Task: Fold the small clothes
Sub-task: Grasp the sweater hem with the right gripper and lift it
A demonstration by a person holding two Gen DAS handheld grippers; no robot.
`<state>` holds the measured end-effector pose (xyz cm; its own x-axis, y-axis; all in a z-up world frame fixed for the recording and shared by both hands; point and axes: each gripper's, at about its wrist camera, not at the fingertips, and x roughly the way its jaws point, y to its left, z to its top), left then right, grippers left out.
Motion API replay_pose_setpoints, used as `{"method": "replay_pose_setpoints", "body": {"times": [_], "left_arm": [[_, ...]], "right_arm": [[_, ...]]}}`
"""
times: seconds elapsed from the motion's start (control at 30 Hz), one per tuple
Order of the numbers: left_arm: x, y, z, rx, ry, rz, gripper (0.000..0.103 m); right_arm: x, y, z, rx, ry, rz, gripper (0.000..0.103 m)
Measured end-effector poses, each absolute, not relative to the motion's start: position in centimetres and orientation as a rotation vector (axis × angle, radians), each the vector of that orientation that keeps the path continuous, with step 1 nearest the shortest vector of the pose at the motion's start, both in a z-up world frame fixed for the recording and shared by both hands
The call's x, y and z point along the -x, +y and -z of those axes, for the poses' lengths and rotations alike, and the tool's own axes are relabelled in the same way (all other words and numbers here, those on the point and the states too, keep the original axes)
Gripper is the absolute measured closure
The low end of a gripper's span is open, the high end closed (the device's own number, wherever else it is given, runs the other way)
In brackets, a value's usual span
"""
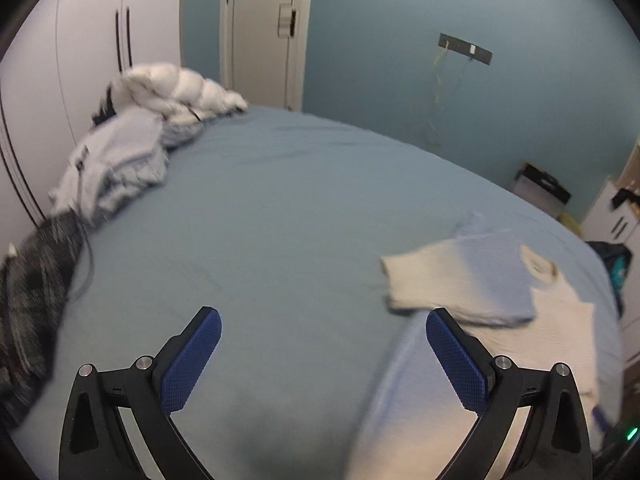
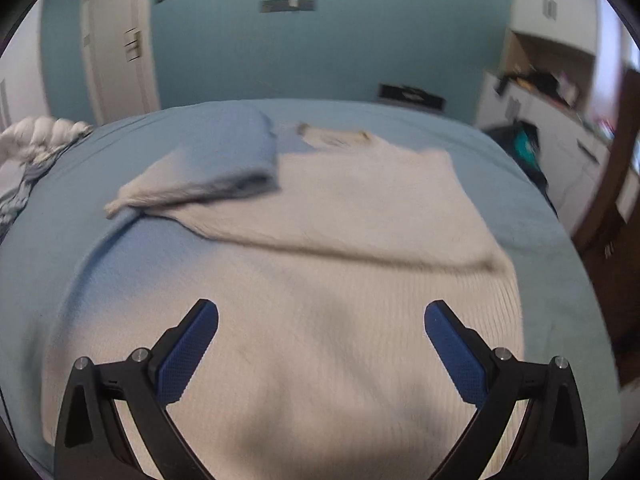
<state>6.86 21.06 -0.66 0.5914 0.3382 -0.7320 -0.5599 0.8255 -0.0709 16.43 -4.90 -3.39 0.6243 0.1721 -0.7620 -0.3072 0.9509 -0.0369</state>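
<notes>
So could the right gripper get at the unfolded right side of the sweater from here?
Probably yes. The right gripper is open and empty above the sweater, whose right side lies flat with nothing on it. The folded sleeve sits on the other side, out of the way.

We see a bed (image 1: 280, 208) with a blue-grey sheet, a white puffy duvet (image 1: 180, 88) bunched at its far left corner, and a dark grey mottled fabric (image 1: 36, 300) at its left edge. Behind stand a teal wall (image 1: 400, 60), a white door (image 1: 260, 28) and white wardrobe doors (image 1: 92, 40). White cabinets (image 2: 560, 128) with clutter stand to the right.
</notes>
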Motion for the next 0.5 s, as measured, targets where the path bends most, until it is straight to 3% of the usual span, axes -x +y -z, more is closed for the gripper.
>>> {"method": "replay_pose_setpoints", "body": {"times": [0.13, 0.27, 0.5], "left_arm": [[-6.7, 22.6, 1.4, 0.177, 0.770, -0.621, 0.000], [-7.2, 25.6, 4.7, 0.192, 0.871, -0.676, 0.000], [-6.9, 28.7, 7.1, 0.348, 0.911, -0.652, 0.000]], "right_arm": [[-22.7, 5.4, 2.8, 0.186, 1.119, -0.524, 0.002], [-28.2, 16.7, 4.8, 0.270, 1.288, -0.594, 0.002], [-30.6, 30.1, 11.3, 0.632, 1.327, -0.536, 0.005]]}}
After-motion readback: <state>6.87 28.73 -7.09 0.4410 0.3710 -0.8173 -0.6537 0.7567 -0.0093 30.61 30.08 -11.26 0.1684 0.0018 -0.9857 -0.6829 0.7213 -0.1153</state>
